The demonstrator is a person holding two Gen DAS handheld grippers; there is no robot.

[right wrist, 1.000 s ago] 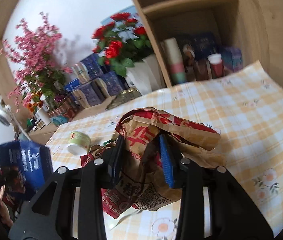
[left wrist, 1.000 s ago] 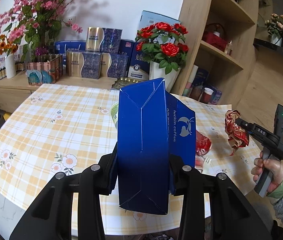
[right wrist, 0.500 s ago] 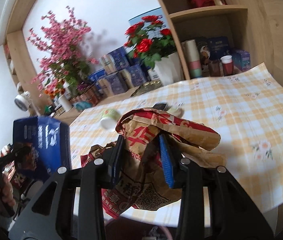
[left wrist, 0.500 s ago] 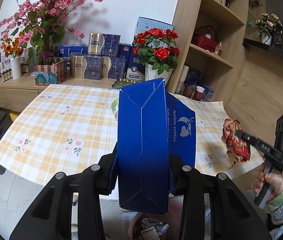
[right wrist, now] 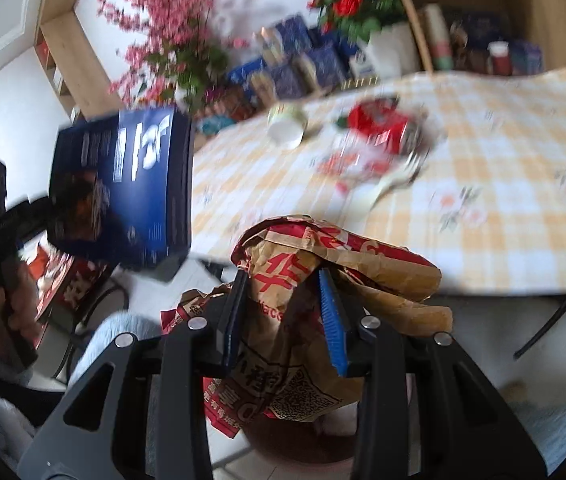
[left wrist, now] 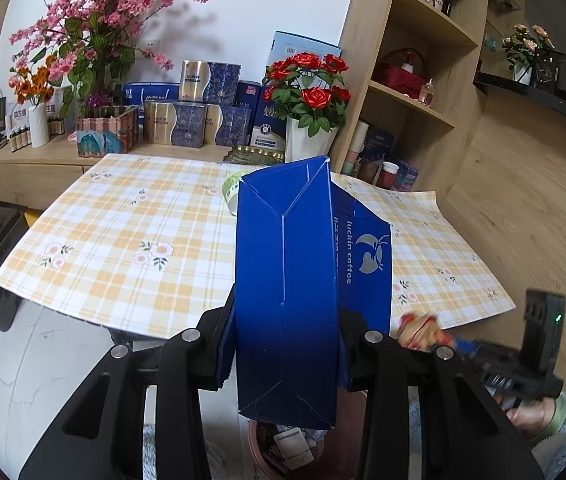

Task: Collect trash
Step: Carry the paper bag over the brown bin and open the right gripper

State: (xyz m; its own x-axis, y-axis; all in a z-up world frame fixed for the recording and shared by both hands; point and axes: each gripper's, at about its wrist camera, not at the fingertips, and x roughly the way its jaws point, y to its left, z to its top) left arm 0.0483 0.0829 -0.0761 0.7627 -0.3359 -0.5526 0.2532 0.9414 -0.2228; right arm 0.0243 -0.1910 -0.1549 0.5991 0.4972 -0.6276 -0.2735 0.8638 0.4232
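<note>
My left gripper [left wrist: 285, 344] is shut on a blue luckin coffee paper bag [left wrist: 295, 288], held off the table's near edge, above a round bin [left wrist: 267, 452] with trash inside. The bag also shows in the right wrist view [right wrist: 123, 192]. My right gripper [right wrist: 283, 312] is shut on a crumpled brown and red paper bag [right wrist: 315, 312], also held off the table's near edge, with the bin's rim [right wrist: 283, 452] below it. The right gripper shows blurred in the left wrist view [left wrist: 435, 332].
On the checked tablecloth [right wrist: 503, 200] lie a red wrapper [right wrist: 379, 124], a tipped paper cup [right wrist: 287, 128] and scraps. The cup also shows in the left wrist view [left wrist: 231, 190]. Flowers, boxes and shelves stand behind the table. White floor lies below.
Both grippers have pulled back from over the table and lowered past its near edge. The bin has come into view beneath them. The right gripper has moved closer to the left.
</note>
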